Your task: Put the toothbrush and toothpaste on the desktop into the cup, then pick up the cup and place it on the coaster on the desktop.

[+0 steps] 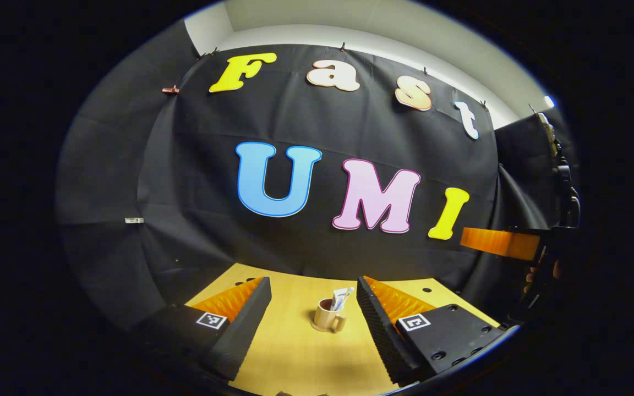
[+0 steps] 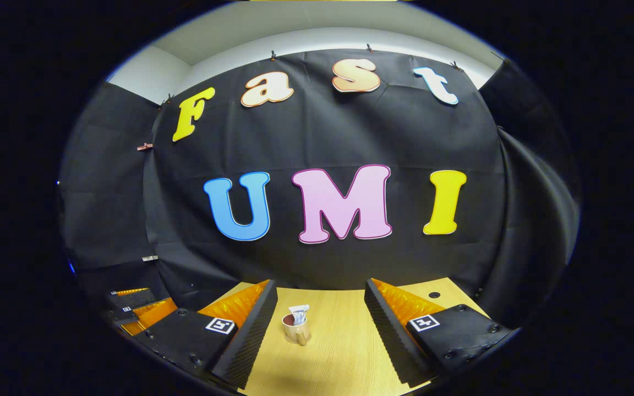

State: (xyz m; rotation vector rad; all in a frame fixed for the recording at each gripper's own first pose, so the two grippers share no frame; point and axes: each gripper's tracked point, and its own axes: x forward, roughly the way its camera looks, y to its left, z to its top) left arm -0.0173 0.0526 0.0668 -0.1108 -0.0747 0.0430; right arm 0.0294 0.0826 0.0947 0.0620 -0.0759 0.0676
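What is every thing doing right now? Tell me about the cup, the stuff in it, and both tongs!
Cup: upright on the desktop, handle facing the camera, apart from both tongs.
Toothpaste: standing in the cup, top sticking out.
Toothbrush: in the cup, leaning beside the toothpaste.
Left tongs: open, holding nothing.
Right tongs: open, holding nothing.

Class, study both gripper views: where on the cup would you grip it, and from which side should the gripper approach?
Probably grip the cup across its body, low, coming level from the near side. It stands upright with toothpaste poking out the top, and its handle juts sideways.
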